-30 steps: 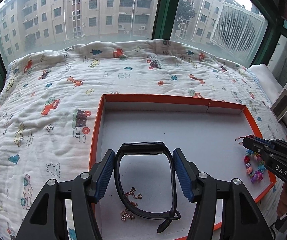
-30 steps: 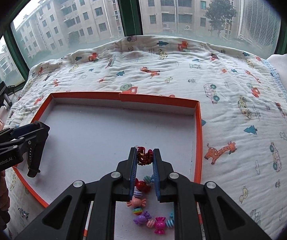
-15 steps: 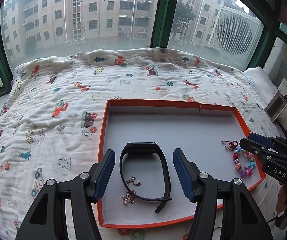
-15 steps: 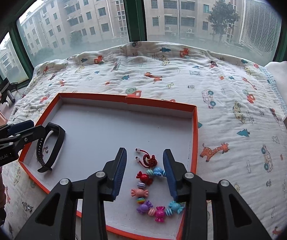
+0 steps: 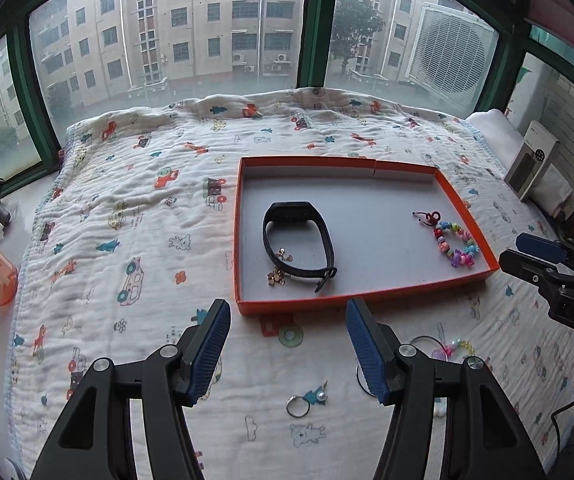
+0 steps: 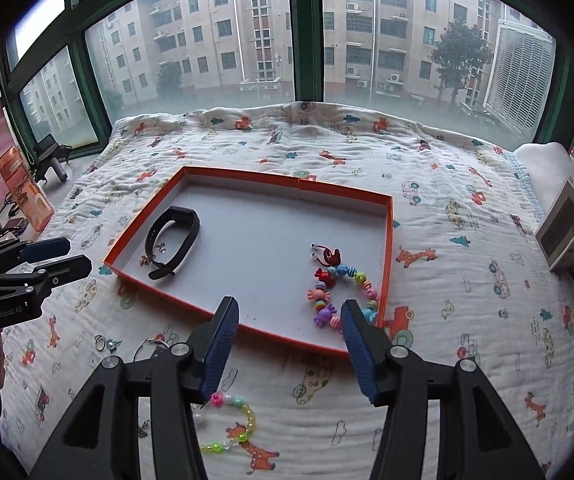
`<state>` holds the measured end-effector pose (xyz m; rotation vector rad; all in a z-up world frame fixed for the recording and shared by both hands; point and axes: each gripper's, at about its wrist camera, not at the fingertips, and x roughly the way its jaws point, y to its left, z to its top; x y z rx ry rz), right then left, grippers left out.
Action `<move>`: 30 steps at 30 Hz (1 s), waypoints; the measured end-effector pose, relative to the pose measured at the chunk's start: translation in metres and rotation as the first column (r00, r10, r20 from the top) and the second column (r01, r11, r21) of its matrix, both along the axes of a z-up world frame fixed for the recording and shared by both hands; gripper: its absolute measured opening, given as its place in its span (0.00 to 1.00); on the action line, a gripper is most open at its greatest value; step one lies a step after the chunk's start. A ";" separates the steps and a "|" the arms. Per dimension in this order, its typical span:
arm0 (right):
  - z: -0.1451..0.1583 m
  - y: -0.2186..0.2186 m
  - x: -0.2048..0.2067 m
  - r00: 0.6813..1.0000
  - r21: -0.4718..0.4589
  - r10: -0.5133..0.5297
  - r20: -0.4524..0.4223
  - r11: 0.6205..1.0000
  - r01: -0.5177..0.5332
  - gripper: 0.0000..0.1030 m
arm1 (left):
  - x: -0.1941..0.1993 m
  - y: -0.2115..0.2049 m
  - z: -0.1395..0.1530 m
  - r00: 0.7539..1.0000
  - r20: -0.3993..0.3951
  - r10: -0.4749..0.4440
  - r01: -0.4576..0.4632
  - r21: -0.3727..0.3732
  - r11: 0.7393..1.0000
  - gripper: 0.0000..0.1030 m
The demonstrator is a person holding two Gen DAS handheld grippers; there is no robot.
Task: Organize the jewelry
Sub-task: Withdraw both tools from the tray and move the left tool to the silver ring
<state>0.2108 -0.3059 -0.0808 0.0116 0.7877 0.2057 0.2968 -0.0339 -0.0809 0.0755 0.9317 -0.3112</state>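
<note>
Inspection ran from the left side to the right. At the far left edge, beside the bed, stood an orange bottle (image 6: 23,184). The printed quilt (image 5: 135,208) covered the whole working surface.

The left gripper (image 5: 287,344) hung over the quilt, short of the near wall of the orange tray (image 5: 239,240). Its 2 blue pads were spread apart with nothing between them. Below it, on the quilt, lay a silver ring (image 5: 298,406) with a pearl piece just beside it.

Inside the tray, toward its left end, lay the black wristband (image 5: 299,240), flat on the grey floor. A small gold chain (image 5: 278,270) lay across the band's near-left edge, partly inside the loop. Toward the tray's right end, well apart from the band, lay the candy-bead bracelet (image 6: 341,288) with its red tassel end pointing to the far wall; its near beads lay close to the right wall.

The right gripper (image 6: 291,340) was over the tray's near-right corner. Its jaws were opening, with no item pinched; the bracelet lay beyond the pads. Below it, on the quilt, lay a pastel bead bracelet (image 6: 231,420).

At the far right stood a white box (image 6: 571,220) on folded cloth.
</note>
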 end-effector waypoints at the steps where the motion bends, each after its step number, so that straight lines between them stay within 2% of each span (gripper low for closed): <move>1: -0.001 0.001 -0.006 1.000 0.002 0.002 -0.002 1.000 -0.002 0.57 | -0.007 0.003 -0.003 1.000 -0.007 -0.003 0.003 -0.002 1.000 0.63; 10: -0.020 0.001 -0.045 0.999 0.019 -0.002 -0.036 1.000 0.003 0.57 | -0.052 0.010 -0.049 0.996 -0.079 -0.052 0.053 0.022 0.998 0.62; 12: -0.026 0.002 -0.048 0.999 0.014 -0.002 -0.049 1.000 0.003 0.57 | -0.054 0.010 -0.057 0.995 -0.082 -0.059 0.061 0.024 0.998 0.61; 22: -0.046 0.006 -0.055 0.995 0.019 0.016 -0.097 1.000 -0.015 0.57 | -0.045 0.005 -0.074 0.989 -0.077 -0.123 0.125 0.020 0.992 0.39; 30: -0.052 0.008 -0.053 0.994 0.029 0.022 -0.111 0.999 -0.019 0.57 | -0.040 0.006 -0.081 0.986 -0.065 -0.153 0.154 0.017 0.988 0.35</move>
